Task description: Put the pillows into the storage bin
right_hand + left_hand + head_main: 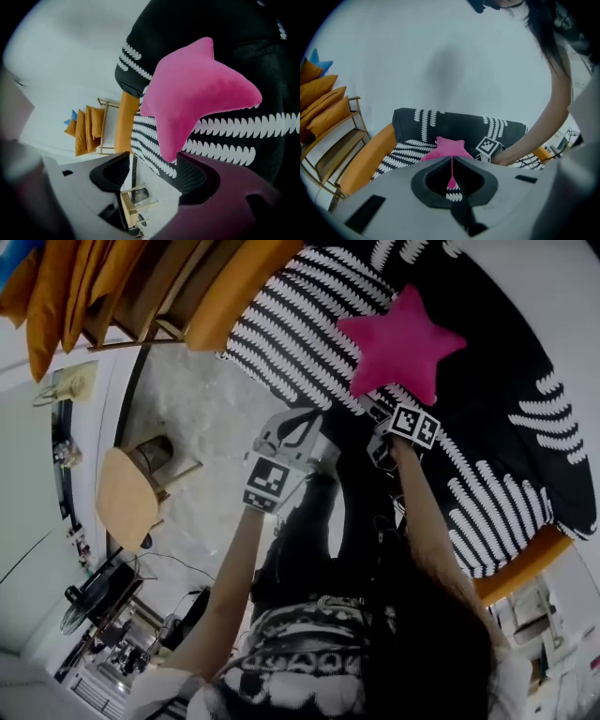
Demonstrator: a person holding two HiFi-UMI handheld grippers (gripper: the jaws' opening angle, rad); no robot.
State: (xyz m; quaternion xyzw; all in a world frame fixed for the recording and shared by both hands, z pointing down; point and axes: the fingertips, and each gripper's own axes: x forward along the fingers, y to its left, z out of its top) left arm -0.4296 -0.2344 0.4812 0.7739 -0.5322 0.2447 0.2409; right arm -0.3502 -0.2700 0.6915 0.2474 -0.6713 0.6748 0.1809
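A plush magenta star-shaped pillow (398,343) lies on a black seat cover with white feathery stripes (525,352), flanked by orange sides. Flat orange cushions (56,287) are stacked on a wooden rack (347,140) nearby. The right gripper (154,166) has its fingers (193,173) wide apart, with one star point between them, unpressed. The left gripper (451,161) has its fingers (433,171) closed together on nothing, short of the pillow.

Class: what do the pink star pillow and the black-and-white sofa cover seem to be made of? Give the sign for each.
The pink star pillow: likely plush or velvety fabric over soft stuffing; matt, fuzzy sheen, rounded puffy points. The sofa cover: probably woven cloth, matt, with a printed white pattern; it drapes and creases.
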